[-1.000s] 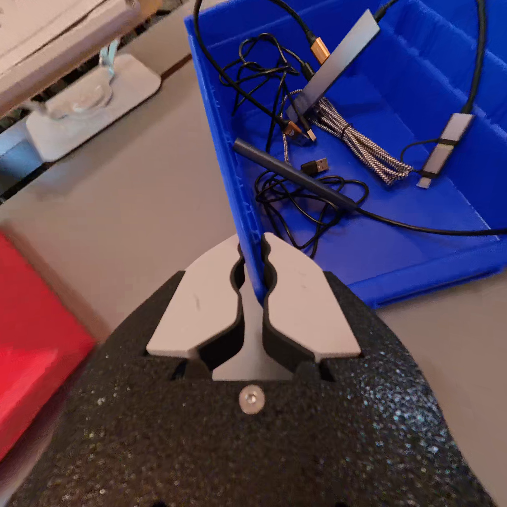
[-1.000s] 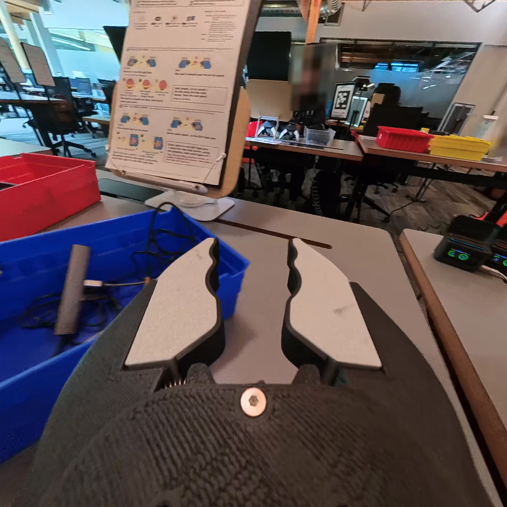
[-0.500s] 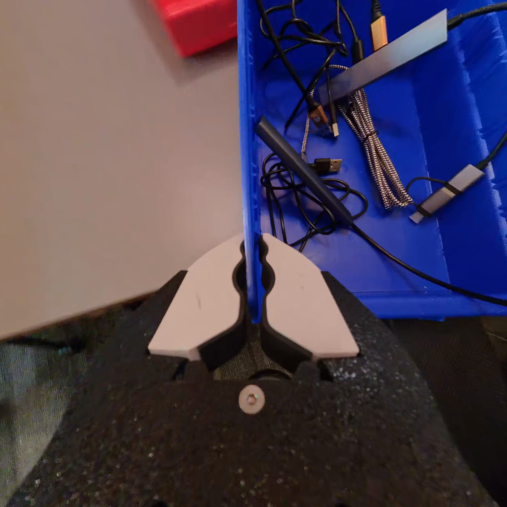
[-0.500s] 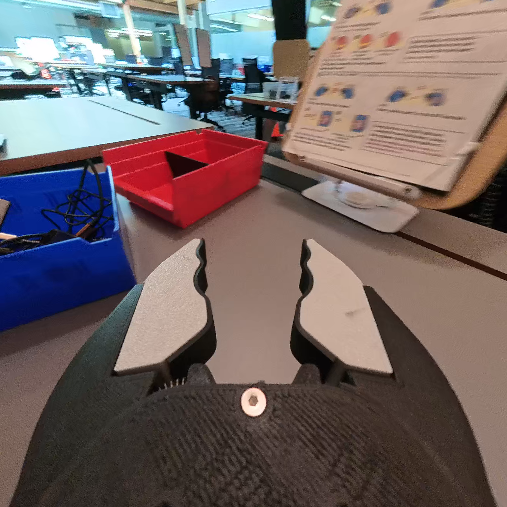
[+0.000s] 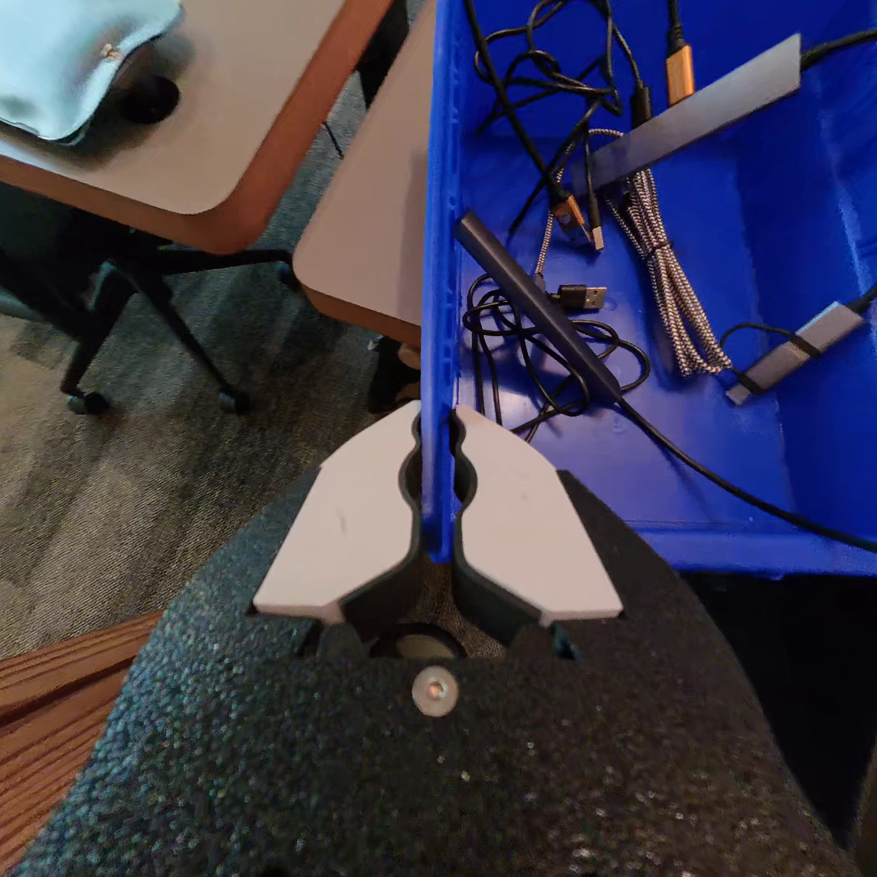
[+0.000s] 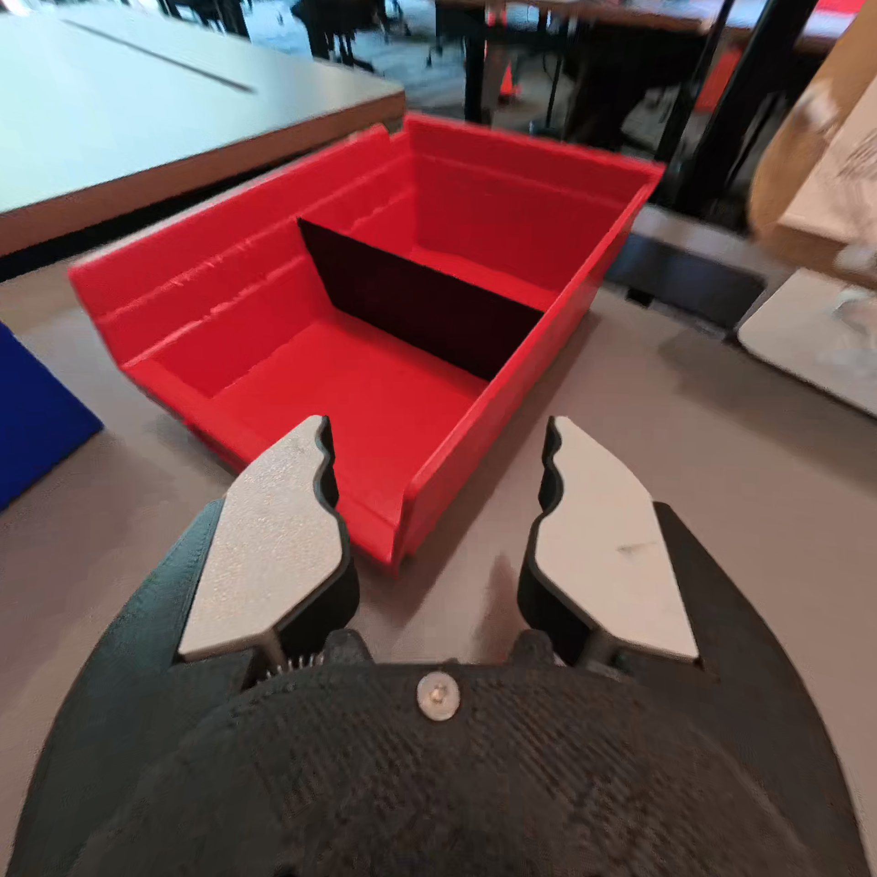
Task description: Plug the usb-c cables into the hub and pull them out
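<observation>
My left gripper (image 5: 436,415) is shut on the left wall of a blue bin (image 5: 439,284), which hangs past the table edge over the carpet. Inside the bin lie a dark slim hub (image 5: 536,308), a grey flat hub (image 5: 688,128), a small grey hub (image 5: 797,353), tangled black cables (image 5: 522,351), a braided cable (image 5: 674,294) and orange-tipped plugs (image 5: 679,76). My right gripper (image 6: 436,427) is open and empty, low over the table, just in front of the near corner of a red bin (image 6: 379,303). A corner of the blue bin (image 6: 33,417) shows at the left of the right wrist view.
The red bin has a black divider (image 6: 417,299) and holds nothing. A white stand base (image 6: 816,341) sits at the right. Below the blue bin are carpet (image 5: 118,474), a chair base (image 5: 156,303), another table (image 5: 190,118) and a wooden surface (image 5: 57,702).
My left gripper has carried the blue bin off the table toward the edge, so floor now shows beneath it. My right gripper swung left and down toward the red bin and opened wider.
</observation>
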